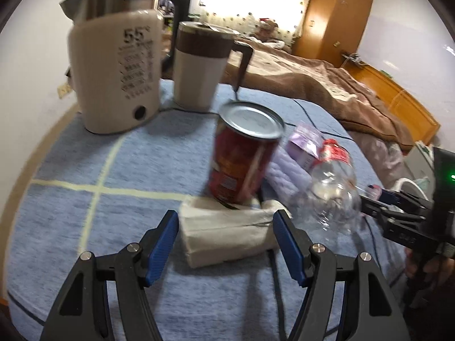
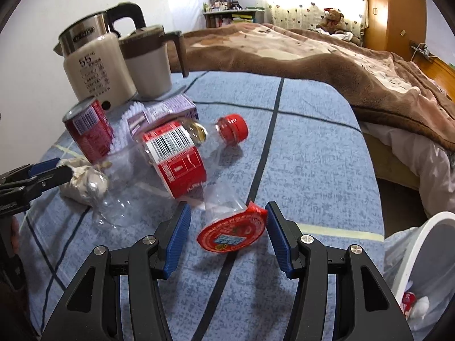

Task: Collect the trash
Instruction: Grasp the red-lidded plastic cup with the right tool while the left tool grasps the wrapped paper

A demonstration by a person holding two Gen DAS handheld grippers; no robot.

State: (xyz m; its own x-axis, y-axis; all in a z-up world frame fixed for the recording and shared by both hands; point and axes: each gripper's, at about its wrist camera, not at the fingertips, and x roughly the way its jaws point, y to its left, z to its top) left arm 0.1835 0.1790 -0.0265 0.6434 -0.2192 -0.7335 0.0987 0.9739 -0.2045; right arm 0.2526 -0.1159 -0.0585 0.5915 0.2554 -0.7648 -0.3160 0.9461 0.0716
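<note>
- Trash pile sits on the blue checked tablecloth (image 2: 298,147), clustered toward the kettle side. Nothing is gripped at this moment.
- Right gripper (image 2: 229,237): fingers spread wide, straddling a small clear cup with a red foil lid (image 2: 231,233) that lies on its side, lid facing the camera. Right pad looks close to or touching the lid's edge; left pad stands apart. Judgement: lined up to close across the lid, the stiffest part of the cup.
- Just beyond the cup lies a clear plastic bottle (image 2: 173,156) on its side, red label up, red cap (image 2: 233,128) pointing away from the gripper.
- Left gripper (image 1: 226,244): fingers wide, one on each side of a folded beige tissue pack (image 1: 227,236), not yet closed on it. Contact at the pads cannot be told.
- Red tin can (image 1: 244,153) stands tilted, its base resting on the far edge of the tissue pack; pulling the pack may tip it.
- Purple carton (image 2: 167,110) lies behind the bottle, over a pale ruffled wrapper.
- White bin with a liner (image 2: 421,258) waits off the table edge on the right side, some trash already inside; likely drop point.
- Kettle (image 1: 119,65) and lidded mug (image 1: 202,65) stand at the back, presumably not trash.
</note>
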